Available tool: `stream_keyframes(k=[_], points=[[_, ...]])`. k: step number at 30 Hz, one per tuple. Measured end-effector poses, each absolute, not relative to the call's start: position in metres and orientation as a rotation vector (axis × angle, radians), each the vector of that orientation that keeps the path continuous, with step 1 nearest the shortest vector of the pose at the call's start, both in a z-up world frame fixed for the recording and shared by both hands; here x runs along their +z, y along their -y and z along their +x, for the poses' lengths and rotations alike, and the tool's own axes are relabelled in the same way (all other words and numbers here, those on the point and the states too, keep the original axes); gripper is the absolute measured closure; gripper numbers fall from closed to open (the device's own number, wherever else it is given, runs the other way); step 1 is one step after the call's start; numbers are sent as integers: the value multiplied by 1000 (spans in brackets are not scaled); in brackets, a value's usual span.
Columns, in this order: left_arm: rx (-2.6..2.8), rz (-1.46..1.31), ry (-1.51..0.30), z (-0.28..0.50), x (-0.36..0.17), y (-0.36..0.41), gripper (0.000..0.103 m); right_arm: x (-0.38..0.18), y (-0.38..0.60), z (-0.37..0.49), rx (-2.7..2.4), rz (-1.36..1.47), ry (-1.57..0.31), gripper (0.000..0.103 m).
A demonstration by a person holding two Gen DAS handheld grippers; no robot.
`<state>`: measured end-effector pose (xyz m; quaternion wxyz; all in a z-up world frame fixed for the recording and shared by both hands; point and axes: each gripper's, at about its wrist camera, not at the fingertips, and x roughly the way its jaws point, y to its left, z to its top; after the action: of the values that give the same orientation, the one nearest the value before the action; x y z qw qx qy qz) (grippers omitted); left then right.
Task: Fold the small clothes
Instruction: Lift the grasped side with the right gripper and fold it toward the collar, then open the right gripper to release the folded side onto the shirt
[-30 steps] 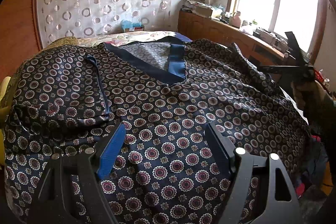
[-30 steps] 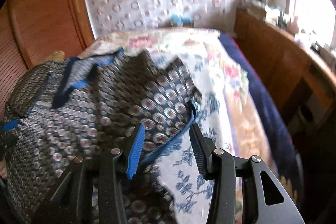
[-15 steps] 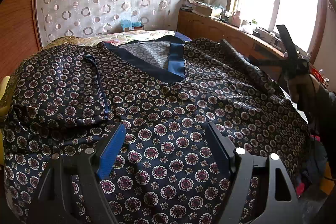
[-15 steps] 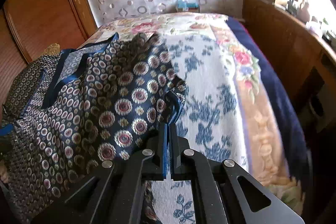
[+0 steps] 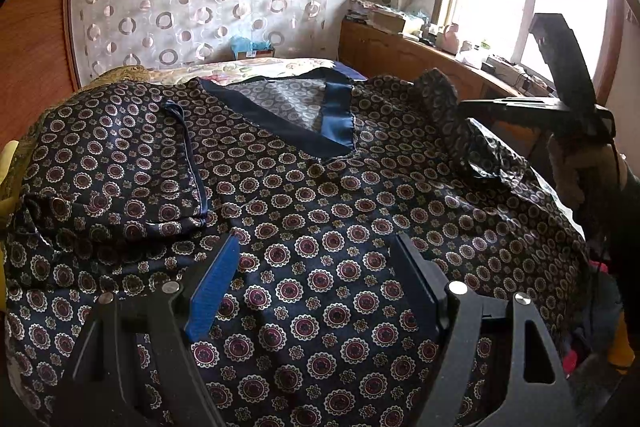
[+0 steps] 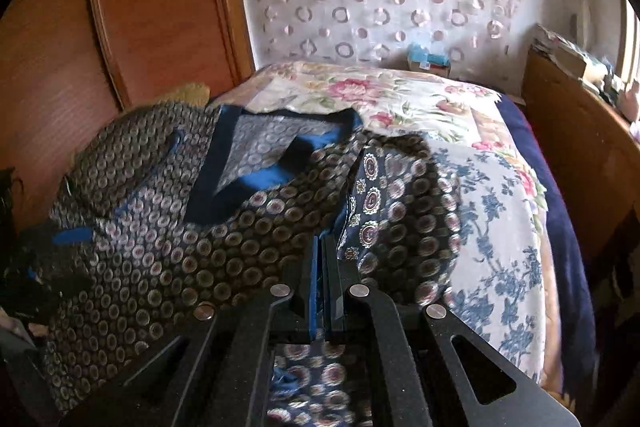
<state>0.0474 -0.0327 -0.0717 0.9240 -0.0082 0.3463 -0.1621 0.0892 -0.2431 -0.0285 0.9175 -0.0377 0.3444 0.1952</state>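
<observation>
Risk mostly at the near right: right gripper [image 6: 323, 259] clenched on just a thin edge of the patterned top [image 5: 320, 227], so could slip free mid-fold. Left gripper [image 5: 316, 287] spread wide over the near hem, gripping nothing, so cloth could slide across the bed [image 6: 500, 207] and bunch toward the far neckline [image 5: 320, 115].

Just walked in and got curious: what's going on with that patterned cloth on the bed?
A person is folding a dark patterned garment spread over a bed, holding a claw tool in each hand. The right claw is shut on the garment's right sleeve edge and is lifting it inward over the body of the cloth. The left claw hangs wide open above the lower part of the garment, gripping nothing. The other sleeve already lies folded across the front.
</observation>
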Motion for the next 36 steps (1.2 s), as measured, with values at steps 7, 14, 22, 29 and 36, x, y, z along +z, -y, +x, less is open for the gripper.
stream_keyframes(k=[7, 14, 22, 29, 36], points=[[-332, -15, -712, 47, -72, 33, 24, -26, 277, 100, 299, -60, -704, 59], [-333, -16, -712, 47, -72, 33, 24, -51, 308, 145, 189, 20, -803, 59], [-333, -14, -713, 47, -72, 33, 24, -77, 313, 184, 279, 123, -893, 59], [-332, -13, -712, 47, -73, 33, 24, -59, 299, 185, 227, -50, -825, 99], [-335, -11, -712, 46, -73, 33, 24, -27, 317, 181, 44, -66, -696, 81]])
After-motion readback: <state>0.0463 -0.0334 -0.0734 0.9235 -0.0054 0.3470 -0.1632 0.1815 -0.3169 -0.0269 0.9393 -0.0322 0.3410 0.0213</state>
